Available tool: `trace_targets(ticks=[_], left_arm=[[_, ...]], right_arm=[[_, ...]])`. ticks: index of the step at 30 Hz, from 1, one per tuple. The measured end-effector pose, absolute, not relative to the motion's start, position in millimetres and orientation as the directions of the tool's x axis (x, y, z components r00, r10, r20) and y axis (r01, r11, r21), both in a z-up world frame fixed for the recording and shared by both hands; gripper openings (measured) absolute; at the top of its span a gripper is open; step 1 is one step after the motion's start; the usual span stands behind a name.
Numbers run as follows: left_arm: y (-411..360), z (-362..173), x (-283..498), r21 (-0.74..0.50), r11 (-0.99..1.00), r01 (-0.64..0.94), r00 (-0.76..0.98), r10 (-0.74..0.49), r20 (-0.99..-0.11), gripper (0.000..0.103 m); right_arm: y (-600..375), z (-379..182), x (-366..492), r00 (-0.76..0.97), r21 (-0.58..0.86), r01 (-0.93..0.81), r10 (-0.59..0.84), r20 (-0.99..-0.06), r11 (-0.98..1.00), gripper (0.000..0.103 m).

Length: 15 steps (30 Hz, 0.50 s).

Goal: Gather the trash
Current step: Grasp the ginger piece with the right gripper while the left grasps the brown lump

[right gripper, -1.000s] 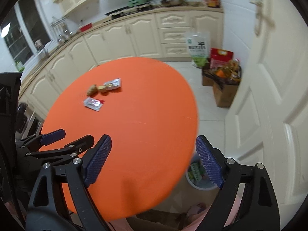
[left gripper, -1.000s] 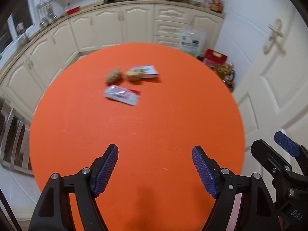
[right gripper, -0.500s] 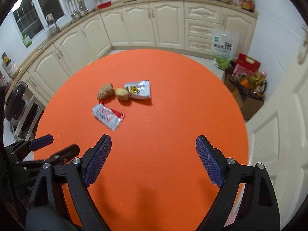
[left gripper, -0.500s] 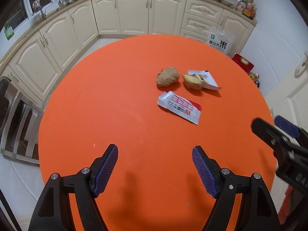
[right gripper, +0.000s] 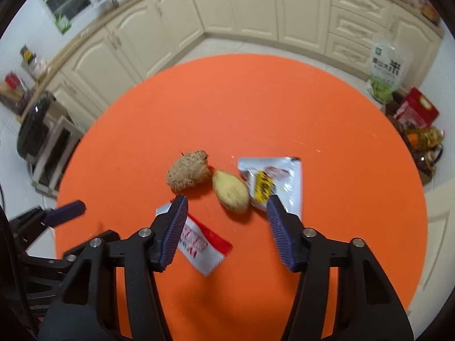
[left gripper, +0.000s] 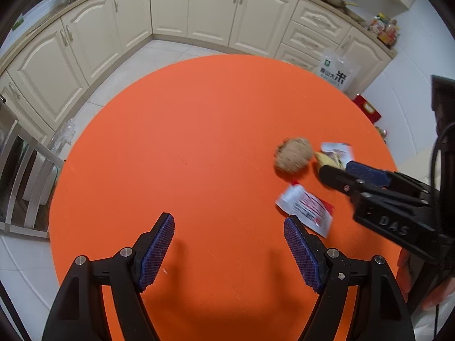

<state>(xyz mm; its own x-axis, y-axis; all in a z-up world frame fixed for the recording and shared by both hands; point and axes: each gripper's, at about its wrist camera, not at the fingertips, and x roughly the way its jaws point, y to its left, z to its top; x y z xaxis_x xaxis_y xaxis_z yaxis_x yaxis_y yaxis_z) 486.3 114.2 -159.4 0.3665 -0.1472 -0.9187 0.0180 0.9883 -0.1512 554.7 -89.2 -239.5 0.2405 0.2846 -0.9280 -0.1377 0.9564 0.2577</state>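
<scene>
Right wrist view: the right gripper [right gripper: 227, 207] hangs over the round orange table [right gripper: 327, 130] with its blue ribbed fingers [right gripper: 176, 227] spread wide and nothing between them. Just ahead of the gap lies a small yellow peeled chunk [right gripper: 231, 191], touching a rough brown ginger-like lump [right gripper: 187, 170] on its left and a crumpled white and yellow foil wrapper [right gripper: 273, 183] on its right. A flat white and red sachet [right gripper: 203, 245] lies partly under the left finger. In the left wrist view the left gripper [left gripper: 229, 236] is also wide apart and empty, over bare table well left of the trash, its right finger beside the sachet
</scene>
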Motion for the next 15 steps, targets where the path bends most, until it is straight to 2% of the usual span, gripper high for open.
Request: trace_targets(ticks=[5,7,9,11,12,15], left_arm=[[121.1,-160.0,494.7,-0.137,0.990,0.021,0.365,-0.135,-0.921,0.076],[122.9,-160.8,498.0,-0.141,0.990,0.019,0.361,-0.138,-0.922,0.076],[124.1,-162.0,500.7,-0.140,0.990,0.011,0.361,-0.134,-0.923,0.076],[124.9,-162.8,501.0,-0.144,0.990,0.006,0.356,-0.136,-0.924,0.076],[123.8,-162.7,502.7,-0.149,0.989,0.006,0.353,-0.142,-0.925,0.076],[123.4,-161.1,510.1,-0.179,0.984,0.020,0.342,-0.175,-0.923,0.076]], right_arm=[[-79.2,-245.4,566.6,0.227,0.243,-0.166,0.277,-0.934,0.956,0.040],[-75.3,-244.2,570.9,0.224,0.264,-0.173,0.299,-0.928,0.949,0.032],[-73.2,-243.0,574.4,0.226,0.270,-0.195,0.311,-0.923,0.943,0.029],[-76.7,-243.1,571.3,0.224,0.289,-0.188,0.327,-0.918,0.939,0.020],[-77.9,-242.5,569.3,0.229,0.271,-0.186,0.310,-0.923,0.944,0.011],[-79.9,-241.7,564.3,0.232,0.268,-0.204,0.313,-0.921,0.942,0.009]])
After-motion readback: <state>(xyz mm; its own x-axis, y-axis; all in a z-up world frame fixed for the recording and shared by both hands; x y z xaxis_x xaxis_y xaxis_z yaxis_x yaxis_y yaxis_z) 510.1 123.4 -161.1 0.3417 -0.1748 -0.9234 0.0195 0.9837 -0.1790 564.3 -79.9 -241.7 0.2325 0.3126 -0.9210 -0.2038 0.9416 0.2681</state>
